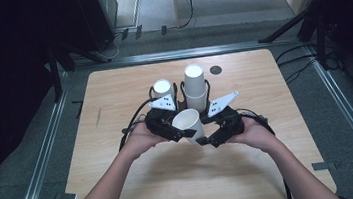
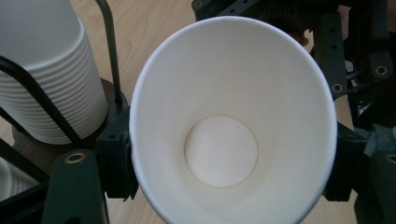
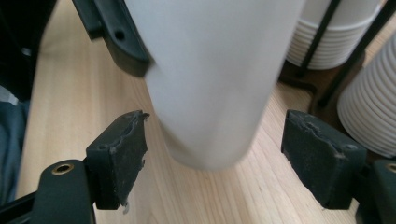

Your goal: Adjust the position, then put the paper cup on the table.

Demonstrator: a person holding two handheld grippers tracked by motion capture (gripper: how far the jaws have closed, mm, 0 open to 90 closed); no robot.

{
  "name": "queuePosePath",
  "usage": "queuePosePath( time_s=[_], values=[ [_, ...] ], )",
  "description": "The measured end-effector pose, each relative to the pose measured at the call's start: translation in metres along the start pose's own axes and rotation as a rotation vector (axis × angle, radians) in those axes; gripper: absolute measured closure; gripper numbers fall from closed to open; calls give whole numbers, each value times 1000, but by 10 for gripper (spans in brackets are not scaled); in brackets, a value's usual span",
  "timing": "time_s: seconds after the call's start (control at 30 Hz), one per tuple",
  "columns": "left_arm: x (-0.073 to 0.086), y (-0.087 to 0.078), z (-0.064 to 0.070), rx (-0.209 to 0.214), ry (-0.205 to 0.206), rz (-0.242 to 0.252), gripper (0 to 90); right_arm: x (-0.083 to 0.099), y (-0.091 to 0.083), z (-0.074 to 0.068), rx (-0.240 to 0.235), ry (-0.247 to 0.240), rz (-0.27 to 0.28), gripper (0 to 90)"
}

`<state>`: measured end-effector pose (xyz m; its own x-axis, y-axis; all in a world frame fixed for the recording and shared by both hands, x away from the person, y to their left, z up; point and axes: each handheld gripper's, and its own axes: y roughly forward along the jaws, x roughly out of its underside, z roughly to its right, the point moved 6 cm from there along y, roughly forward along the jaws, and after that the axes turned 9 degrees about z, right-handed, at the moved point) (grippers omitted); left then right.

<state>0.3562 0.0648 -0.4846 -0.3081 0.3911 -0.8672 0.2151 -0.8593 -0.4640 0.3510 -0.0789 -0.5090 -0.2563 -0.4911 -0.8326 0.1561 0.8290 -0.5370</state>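
Note:
A single white paper cup (image 1: 187, 121) hangs tilted over the middle of the wooden table (image 1: 123, 181), mouth toward me. My left gripper (image 1: 177, 131) is shut on it. In the left gripper view I look straight into the cup (image 2: 233, 107), and my left gripper (image 2: 229, 161) has its black pads pressed on both sides near the rim. My right gripper (image 1: 208, 137) is open. In the right gripper view my right gripper (image 3: 219, 156) has its pads standing apart on either side of the cup's base (image 3: 210, 79), without touching it.
Just behind the grippers stand two stacks of white cups in black wire holders, a shorter one (image 1: 163, 89) and a taller one (image 1: 195, 83). A small dark disc (image 1: 216, 70) lies on the table's far side. Dark stands and cables ring the table.

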Motion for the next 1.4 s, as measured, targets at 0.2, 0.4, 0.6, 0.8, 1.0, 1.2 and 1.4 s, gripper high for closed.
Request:
queuePosePath(
  time_s=[0.2,0.4,0.6,0.8,1.0,1.2,1.4],
  values=[
    [4,-2,-2,-25,11,-43,249,3,-3,1,34,-3,-5,220],
    [7,-3,-2,-38,19,-68,248,3,-7,1,54,-2,1,214],
    [10,-5,-3,-50,37,-99,248,4,-13,5,94,-8,12,214],
    [15,-9,-6,-59,31,-122,247,5,-22,11,112,5,31,214],
    [19,-14,-6,-63,36,-135,247,6,-28,14,121,10,32,214],
    [22,-17,-7,-62,27,-144,246,8,-32,18,142,3,26,214],
    [22,-23,-6,-66,27,-146,244,9,-39,25,191,-1,38,214]
  ],
)
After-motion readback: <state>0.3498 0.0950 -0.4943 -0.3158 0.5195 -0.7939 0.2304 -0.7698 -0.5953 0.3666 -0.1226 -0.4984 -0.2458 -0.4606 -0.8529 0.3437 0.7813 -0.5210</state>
